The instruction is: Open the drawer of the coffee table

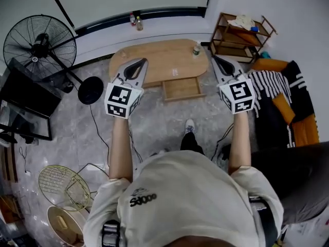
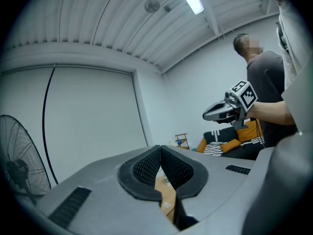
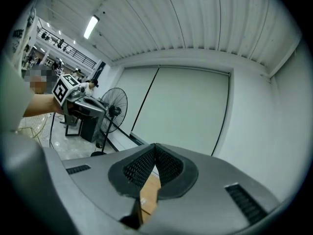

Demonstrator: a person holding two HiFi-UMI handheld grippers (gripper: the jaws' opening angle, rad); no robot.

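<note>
Little writing can be read: the back of the person's white shirt (image 1: 175,189) bears a small dark logo with a word under it, too distorted to make out. Each gripper's cube carries black-and-white square markers and no words. Both bare forearms reach straight forward, side by side and well apart, holding the grippers about level and pointed toward the far wall. In the head view the left gripper (image 1: 135,67) lies over the near left edge of the coffee table (image 1: 159,58). The right gripper (image 1: 219,62) lies just off the table's right end. In its own view the left gripper's ribbed black pads meet at the tips, pressed together with nothing between them; only a strip of the wooden table top shows through the slit below. The right gripper's view shows the same, pads together on nothing and wood showing beneath. The table is a light wooden oval standing on the grey floor ahead of the person. Its drawer (image 1: 181,88) is pulled out from the near long edge, a little right of the middle, toward the person's shoe (image 1: 189,126). A small bottle (image 1: 196,50) stands upright near the table's far right edge. A black floor fan (image 1: 39,43) stands well off to the left
</note>
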